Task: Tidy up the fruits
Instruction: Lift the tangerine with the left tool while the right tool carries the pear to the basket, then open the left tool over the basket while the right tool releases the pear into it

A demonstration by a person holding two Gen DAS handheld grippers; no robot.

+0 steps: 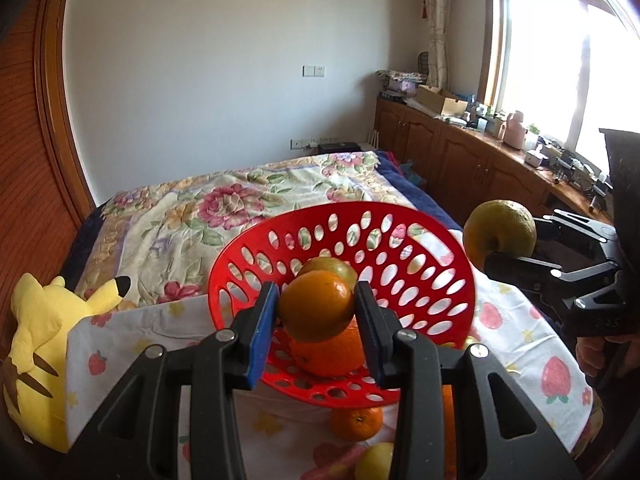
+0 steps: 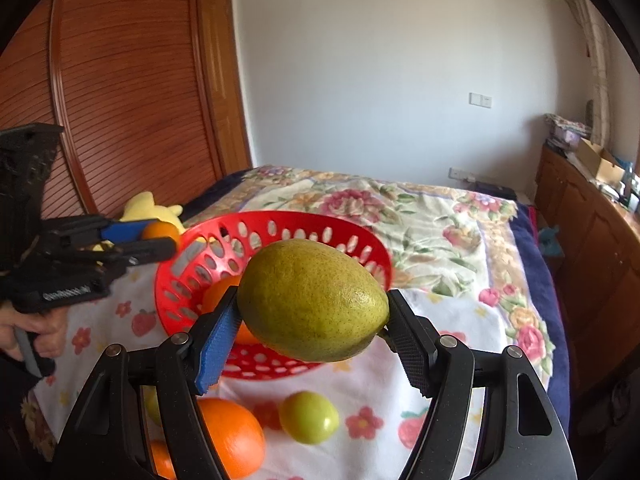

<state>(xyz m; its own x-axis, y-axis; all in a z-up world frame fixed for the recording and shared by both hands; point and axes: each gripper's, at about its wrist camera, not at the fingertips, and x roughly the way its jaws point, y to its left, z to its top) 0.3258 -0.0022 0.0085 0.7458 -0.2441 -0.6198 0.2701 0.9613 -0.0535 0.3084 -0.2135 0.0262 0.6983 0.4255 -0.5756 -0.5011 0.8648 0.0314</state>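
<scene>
A red perforated basket (image 1: 420,292) sits on a fruit-print cloth and holds an orange (image 1: 328,356) and a greenish fruit (image 1: 332,266). My left gripper (image 1: 316,312) is shut on an orange (image 1: 316,306) and holds it over the basket's near rim. My right gripper (image 2: 312,332) is shut on a yellow-green pear (image 2: 314,300) and holds it in the air to the right of the basket (image 2: 352,236); the pear also shows in the left wrist view (image 1: 500,232). Loose fruit lie on the cloth: an orange (image 2: 236,436), a small green fruit (image 2: 308,416), a mandarin (image 1: 356,424).
A yellow plush toy (image 1: 44,332) lies left of the cloth. The floral bedspread (image 1: 240,208) stretches behind the basket. A wooden wardrobe (image 2: 120,100) stands at the left and a cluttered wooden cabinet (image 1: 500,160) under the window at the right.
</scene>
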